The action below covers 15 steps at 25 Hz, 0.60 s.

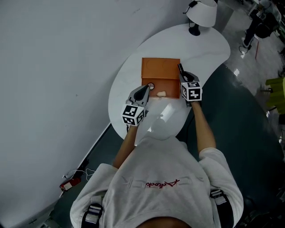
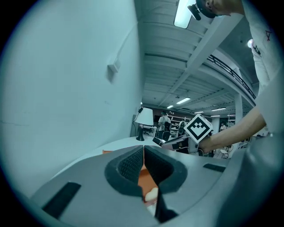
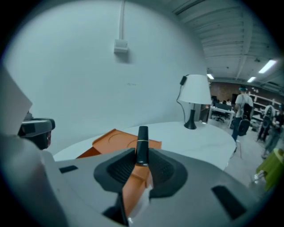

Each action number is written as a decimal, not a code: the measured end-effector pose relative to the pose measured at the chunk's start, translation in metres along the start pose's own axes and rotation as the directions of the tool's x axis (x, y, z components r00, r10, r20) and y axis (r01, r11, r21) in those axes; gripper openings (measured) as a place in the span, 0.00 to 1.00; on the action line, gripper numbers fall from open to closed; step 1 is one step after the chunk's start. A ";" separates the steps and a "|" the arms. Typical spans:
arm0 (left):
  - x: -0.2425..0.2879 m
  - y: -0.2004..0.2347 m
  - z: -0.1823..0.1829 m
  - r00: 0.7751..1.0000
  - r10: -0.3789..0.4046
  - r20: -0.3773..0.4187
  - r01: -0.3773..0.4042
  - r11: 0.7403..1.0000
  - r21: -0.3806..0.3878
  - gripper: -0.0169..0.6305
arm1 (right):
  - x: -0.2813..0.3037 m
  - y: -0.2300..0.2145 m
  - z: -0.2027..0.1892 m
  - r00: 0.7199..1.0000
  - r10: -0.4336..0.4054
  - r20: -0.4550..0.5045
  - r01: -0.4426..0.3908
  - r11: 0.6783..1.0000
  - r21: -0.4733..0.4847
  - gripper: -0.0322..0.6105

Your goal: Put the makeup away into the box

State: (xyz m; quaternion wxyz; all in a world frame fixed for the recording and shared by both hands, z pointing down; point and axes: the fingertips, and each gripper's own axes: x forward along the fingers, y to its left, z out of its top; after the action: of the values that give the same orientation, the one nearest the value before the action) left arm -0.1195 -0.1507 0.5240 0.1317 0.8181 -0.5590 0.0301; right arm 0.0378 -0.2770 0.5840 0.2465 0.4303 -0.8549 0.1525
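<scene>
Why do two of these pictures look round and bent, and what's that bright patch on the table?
Both gripper views: wide-angle lenses bow straight lines and darken the corners. Right gripper view: the black makeup tube is sharp. Head view: little bending, and the patch is light glare on the white table.

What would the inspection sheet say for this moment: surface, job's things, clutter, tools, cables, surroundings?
Surface: white curved table, glossy, mostly bare.
Job's things: orange box on the table, appears open, a cream item in its near part; black makeup tube off the table.
Clutter: white-shaded lamp at the table's far end.
Tools: left tool shut, nothing between its jaws, at the box's near edge; right tool shut on the black makeup tube, at the box's right edge.
Cables: loose white cable on the floor by the wall; conduit running down the wall.
Surroundings: plain grey wall, dark floor, people far off.
</scene>
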 end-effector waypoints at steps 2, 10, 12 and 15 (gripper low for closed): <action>-0.016 0.012 -0.001 0.999 0.032 0.004 -0.032 0.999 -0.005 0.05 | 0.007 0.031 0.000 0.999 0.054 -0.009 -0.054 0.998 -0.036 0.21; -0.079 0.061 -0.007 0.983 0.181 0.015 -0.180 0.983 -0.030 0.05 | 0.034 0.129 -0.005 0.973 0.226 -0.049 -0.230 0.966 -0.116 0.21; -0.090 0.070 -0.010 0.978 0.209 0.016 -0.208 0.977 -0.040 0.05 | 0.039 0.142 -0.007 0.966 0.251 -0.061 -0.257 0.958 -0.129 0.21; -0.099 0.075 -0.016 0.973 0.232 0.015 -0.231 0.971 -0.055 0.05 | 0.043 0.154 -0.014 0.957 0.278 -0.086 -0.289 0.942 -0.171 0.21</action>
State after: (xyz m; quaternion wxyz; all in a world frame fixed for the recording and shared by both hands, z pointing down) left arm -0.2242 -0.0826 0.5338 0.1429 0.7439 -0.6524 0.0218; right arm -0.1053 -0.2095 0.6118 0.2860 0.2737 -0.9103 0.1207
